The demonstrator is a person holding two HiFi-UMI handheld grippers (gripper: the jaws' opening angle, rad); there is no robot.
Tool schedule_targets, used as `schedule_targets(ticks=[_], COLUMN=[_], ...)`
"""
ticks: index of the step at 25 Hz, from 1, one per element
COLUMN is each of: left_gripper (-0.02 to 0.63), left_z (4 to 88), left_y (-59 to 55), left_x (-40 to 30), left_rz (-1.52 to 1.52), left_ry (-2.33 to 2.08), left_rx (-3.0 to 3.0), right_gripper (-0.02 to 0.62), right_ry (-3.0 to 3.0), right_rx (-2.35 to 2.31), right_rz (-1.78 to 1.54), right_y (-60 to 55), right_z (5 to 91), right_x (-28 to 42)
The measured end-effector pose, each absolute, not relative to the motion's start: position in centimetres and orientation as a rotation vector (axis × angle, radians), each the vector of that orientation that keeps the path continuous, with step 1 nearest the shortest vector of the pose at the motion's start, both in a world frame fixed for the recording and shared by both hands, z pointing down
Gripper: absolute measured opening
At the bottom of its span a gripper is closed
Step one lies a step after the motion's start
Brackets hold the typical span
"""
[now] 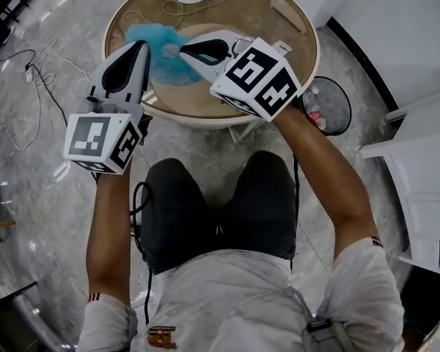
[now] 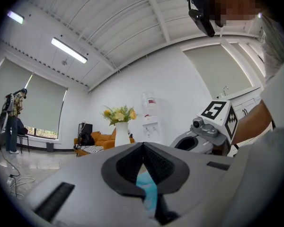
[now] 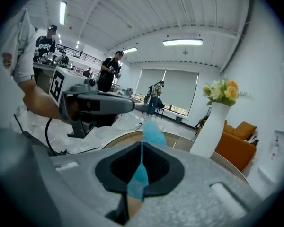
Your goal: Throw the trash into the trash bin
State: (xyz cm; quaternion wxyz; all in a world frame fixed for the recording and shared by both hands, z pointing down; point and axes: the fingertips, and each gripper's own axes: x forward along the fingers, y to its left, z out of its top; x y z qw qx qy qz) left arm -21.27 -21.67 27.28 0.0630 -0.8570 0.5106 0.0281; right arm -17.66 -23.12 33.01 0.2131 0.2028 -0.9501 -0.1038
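Left gripper (image 1: pixel 141 48): jaws pressed together on a strip of the blue crumpled trash (image 1: pixel 158 53); in its own view the blue (image 2: pixel 147 189) shows in the seam between the closed pads.
Right gripper (image 1: pixel 178 50): jaws also pinched tight on the same blue piece, which runs up between the pads (image 3: pixel 139 178) and bunches out beyond the tips.
Grippers together: tips nearly meeting at the upper middle of the head view, left one coming in from the lower left, right one from the right.
Blue crumpled trash: stretched between the two grippers, over the near left part of the round table (image 1: pixel 249 20); whether it touches the tabletop I can't tell.
Trash bin (image 1: pixel 342 97): black mesh, on the floor just beside the table's right edge, some scraps already in it, well apart from the blue piece.
Vase (image 3: pixel 210 126): white, upright on the table's far side, holding flowers (image 3: pixel 221 91).
Cable (image 1: pixel 169 9): loose loops on the tabletop, beyond the blue piece.
Person: seated at the table, knees at the middle of the head view.
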Motion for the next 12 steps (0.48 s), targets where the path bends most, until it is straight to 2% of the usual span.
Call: schedule_targets(ticks=[3, 7, 12], left_gripper=[-0.002, -0.002, -0.002], left_z=[27.5, 27.7, 28.0], left_y=[-21.5, -21.2, -21.0], left_x=[-22.1, -22.8, -23.0], left_rz=[0.077, 0.082, 0.075], left_ry=[1.552, 1.553, 1.559], left_rx=[-2.59, -2.593, -2.595], right_gripper=[0.05, 0.153, 0.211], right_ry=[-2.584, -2.499, -2.442], right_rx=[0.548, 0.522, 0.507], right_rz=[-0.289, -0.287, -0.277], right_y=[-23.5, -23.8, -25.0], right_z=[34.0, 35.5, 37.3], right_x=[-18.8, -19.9, -20.4])
